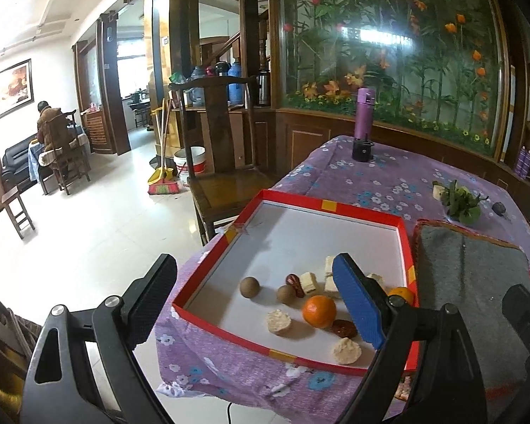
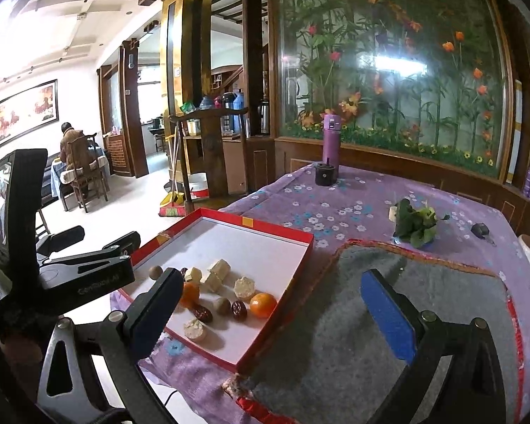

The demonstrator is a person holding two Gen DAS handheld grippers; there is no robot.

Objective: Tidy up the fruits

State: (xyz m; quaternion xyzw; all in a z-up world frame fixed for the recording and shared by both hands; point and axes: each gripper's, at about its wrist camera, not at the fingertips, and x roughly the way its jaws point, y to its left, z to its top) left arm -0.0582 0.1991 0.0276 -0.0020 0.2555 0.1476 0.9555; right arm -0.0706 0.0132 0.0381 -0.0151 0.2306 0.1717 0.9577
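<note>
A shallow red cardboard box lid with a white floor (image 1: 339, 208) is seen lying on the surface, which is draped in a purple floral cloth (image 1: 388, 180). The fruit is gathered in the lid's near half: two orange mandarins (image 1: 319, 311), two round brown longans (image 1: 249, 286), dark red dates (image 1: 344, 328), and pale cut chunks and discs (image 1: 278, 322) whose kind cannot be told. Everything is loose and mixed — no sorting is evident yet.

The left hand-held gripper (image 1: 254, 304) is held at the lid's near edge, angled down, its jaws spread wide with nothing between the pads. It is judged to be lined up for a first pick, the nearer mandarin lying closest to its line.

The right hand-held gripper (image 2: 282, 314) is held over a grey felt mat with a red stitched edge (image 2: 424, 300) just beside the lid, jaws likewise apart and empty. The mat is probably the destination, being bare and touching the lid's side.

A purple flask (image 2: 331, 141) and a leafy green sprig (image 2: 417, 222) are set well back, clear of the work.
</note>
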